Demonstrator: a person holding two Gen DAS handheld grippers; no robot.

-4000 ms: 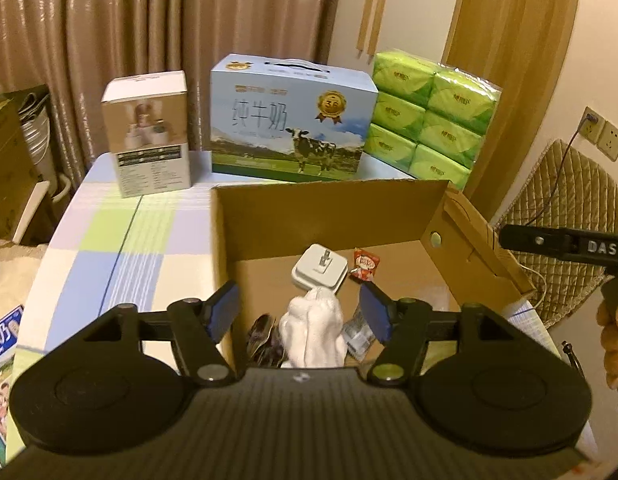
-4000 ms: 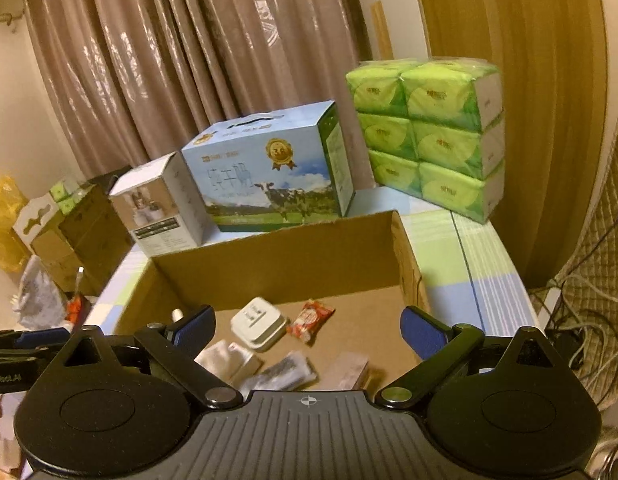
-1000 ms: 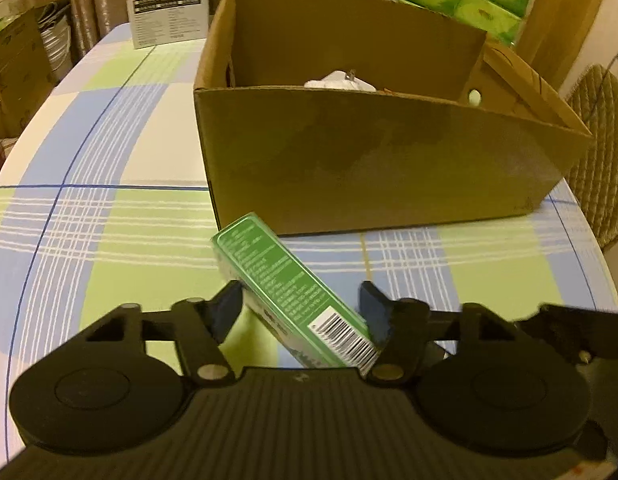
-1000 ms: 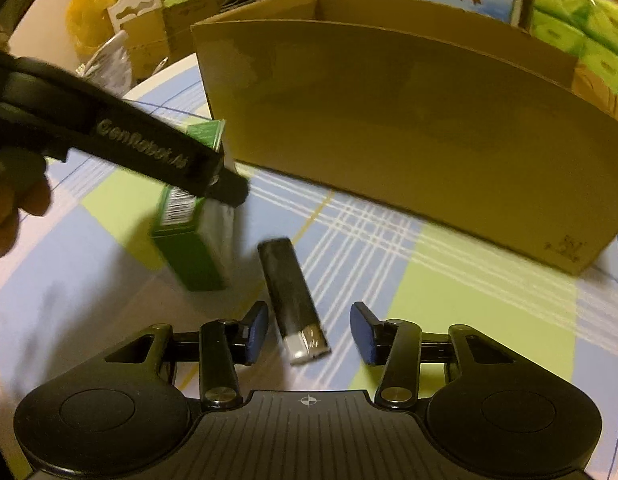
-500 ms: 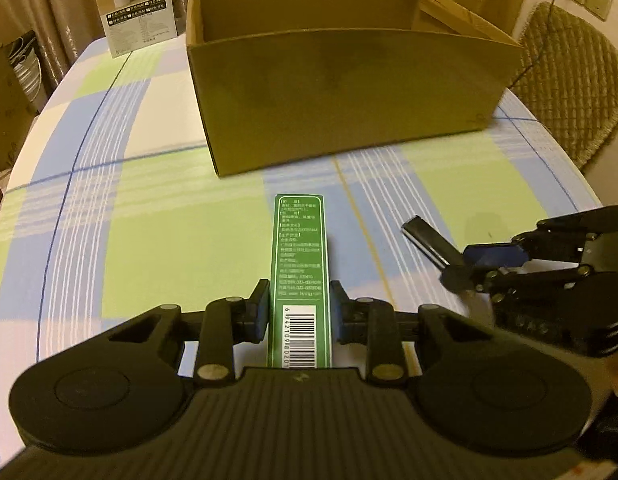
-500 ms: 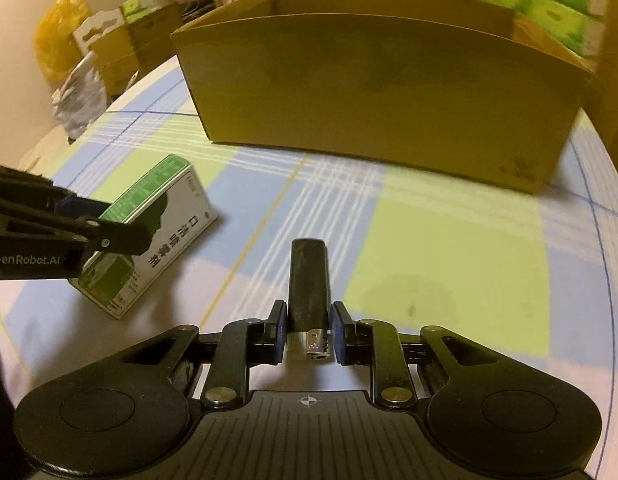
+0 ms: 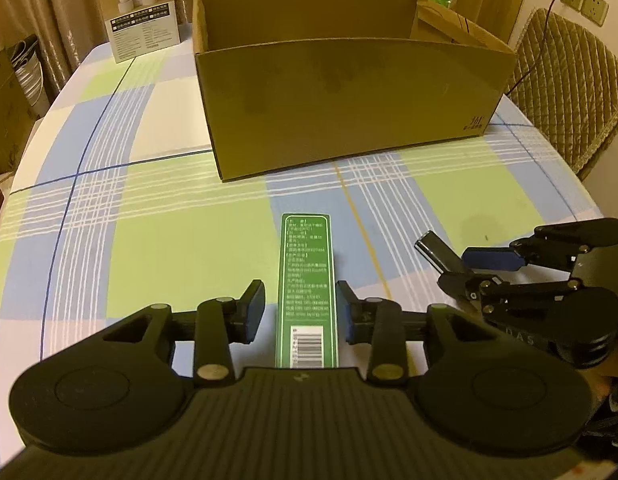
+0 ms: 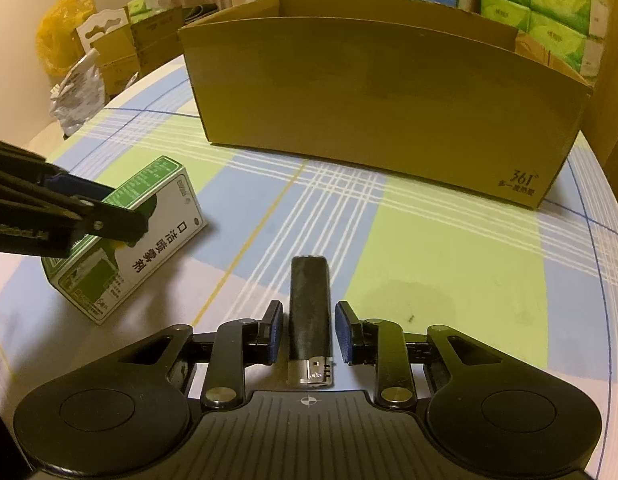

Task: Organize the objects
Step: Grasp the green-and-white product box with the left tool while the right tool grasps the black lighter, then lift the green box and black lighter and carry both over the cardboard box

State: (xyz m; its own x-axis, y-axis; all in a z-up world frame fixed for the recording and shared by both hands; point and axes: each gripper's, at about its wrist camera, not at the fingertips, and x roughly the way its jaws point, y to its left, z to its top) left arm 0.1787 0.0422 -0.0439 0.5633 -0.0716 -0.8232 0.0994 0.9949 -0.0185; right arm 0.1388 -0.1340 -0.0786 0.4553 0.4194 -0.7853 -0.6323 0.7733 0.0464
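Left wrist view: left gripper jaws opening, pads just off the green box. It lies flat on the tablecloth, long axis pointing toward the cardboard box. Prob. light, stiff; grip mid-length, across narrow sides.

Right wrist view: right gripper jaws opening, lighter between, untouched; metal end near cam. Small, hard, prob. slick; pinch body.

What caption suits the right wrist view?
Right gripper opening around a black lighter lying on the checked tablecloth, cardboard box behind.

One green carton, one lighter, one cardboard box.
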